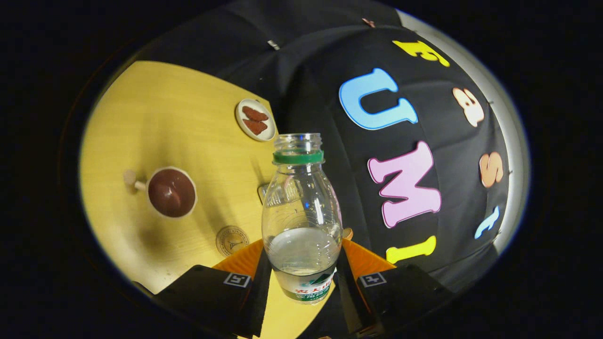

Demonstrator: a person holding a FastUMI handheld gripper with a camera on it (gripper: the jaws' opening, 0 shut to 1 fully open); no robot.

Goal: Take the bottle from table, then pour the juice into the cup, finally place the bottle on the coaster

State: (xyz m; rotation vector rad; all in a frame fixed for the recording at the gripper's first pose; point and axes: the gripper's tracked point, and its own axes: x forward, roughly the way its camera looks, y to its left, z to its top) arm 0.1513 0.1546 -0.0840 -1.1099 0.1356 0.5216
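My gripper (304,278) sits at the bottom centre of the frame; two broad, flat-faced finger housings, angular in outline; each carries a small square printed marker, white-bordered, on its inner upper corner; ribbed panels line the inner sides.

Clear bottle (301,207) with green neck ring; yellow wood-grain table (188,127).
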